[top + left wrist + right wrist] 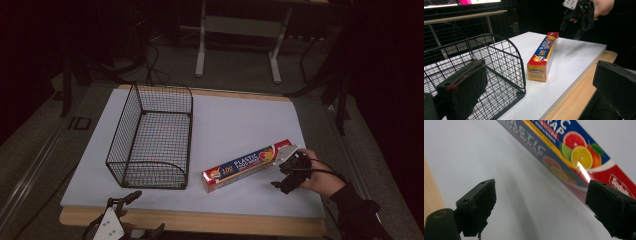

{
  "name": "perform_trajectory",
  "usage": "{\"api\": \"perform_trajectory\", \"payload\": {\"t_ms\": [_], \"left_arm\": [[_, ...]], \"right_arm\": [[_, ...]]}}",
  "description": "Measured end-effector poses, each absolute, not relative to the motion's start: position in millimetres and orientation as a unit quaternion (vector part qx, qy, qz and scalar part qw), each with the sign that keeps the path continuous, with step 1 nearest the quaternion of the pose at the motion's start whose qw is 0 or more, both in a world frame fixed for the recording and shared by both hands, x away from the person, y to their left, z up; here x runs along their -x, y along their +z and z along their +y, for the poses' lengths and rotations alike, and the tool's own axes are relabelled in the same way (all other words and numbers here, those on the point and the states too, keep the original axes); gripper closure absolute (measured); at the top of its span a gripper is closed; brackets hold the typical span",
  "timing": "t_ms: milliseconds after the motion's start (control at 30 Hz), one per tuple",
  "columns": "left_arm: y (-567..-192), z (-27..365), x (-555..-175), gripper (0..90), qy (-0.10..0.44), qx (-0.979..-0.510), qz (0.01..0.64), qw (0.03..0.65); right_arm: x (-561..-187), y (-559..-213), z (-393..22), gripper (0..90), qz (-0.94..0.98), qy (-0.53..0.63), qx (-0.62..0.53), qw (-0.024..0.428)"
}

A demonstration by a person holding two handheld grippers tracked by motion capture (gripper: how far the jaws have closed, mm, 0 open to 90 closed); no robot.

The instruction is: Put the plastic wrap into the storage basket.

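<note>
A long plastic wrap box (pixel 247 165) in red, blue and yellow lies on the white board (pixel 240 117), to the right of a black wire basket (pixel 131 117). My right gripper (pixel 286 172) hovers open at the box's right end, tilted down at it. In the right gripper view the box (pixel 574 152) runs across the upper right, and the right gripper (pixel 541 215) has its right jaw beside the box's side. My left gripper (pixel 145 212) stands open at the table's front edge, holding nothing. It looks at the basket (pixel 499 65), the box (pixel 544 53) and the far right gripper (pixel 576 17).
The board rests on a wooden tabletop (pixel 200 221) whose edge shows at the front. Behind the table stand metal table legs (pixel 200 45), with cables on the dark floor. Bare board lies between the basket and the box and behind the box.
</note>
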State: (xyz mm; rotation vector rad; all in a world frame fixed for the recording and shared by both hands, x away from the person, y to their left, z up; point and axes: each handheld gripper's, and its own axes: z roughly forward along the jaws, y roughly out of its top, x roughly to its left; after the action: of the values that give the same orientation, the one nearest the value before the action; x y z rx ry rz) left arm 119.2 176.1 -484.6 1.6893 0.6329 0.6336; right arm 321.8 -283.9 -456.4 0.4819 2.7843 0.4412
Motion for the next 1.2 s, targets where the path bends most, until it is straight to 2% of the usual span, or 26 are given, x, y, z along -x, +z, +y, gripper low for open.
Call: {"api": "perform_trajectory", "payload": {"t_ms": [300, 700, 867, 1200], "left_arm": [[-485.6, 176.7, -119.0, 0.1, 0.268, -0.724, 0.277, 0.572], [-485.8, 177.5, -118.8, 0.1, 0.259, -0.725, 0.282, 0.573], [-485.9, 177.9, -119.0, 0.1, 0.258, -0.725, 0.283, 0.573], [-485.6, 180.5, -119.4, 0.1, 0.254, -0.719, 0.289, 0.579]], "right_arm": [[-331.7, -449.0, -261.0, 9.7, 0.975, 0.123, -0.137, 0.123], [-346.0, -444.6, -225.0, 9.6, 0.983, 0.099, -0.083, 0.128], [-351.5, -447.1, -213.0, 9.6, 0.989, 0.064, -0.027, 0.131], [-370.0, -464.2, -192.9, 9.7, 0.993, 0.028, 0.014, 0.111]]}}
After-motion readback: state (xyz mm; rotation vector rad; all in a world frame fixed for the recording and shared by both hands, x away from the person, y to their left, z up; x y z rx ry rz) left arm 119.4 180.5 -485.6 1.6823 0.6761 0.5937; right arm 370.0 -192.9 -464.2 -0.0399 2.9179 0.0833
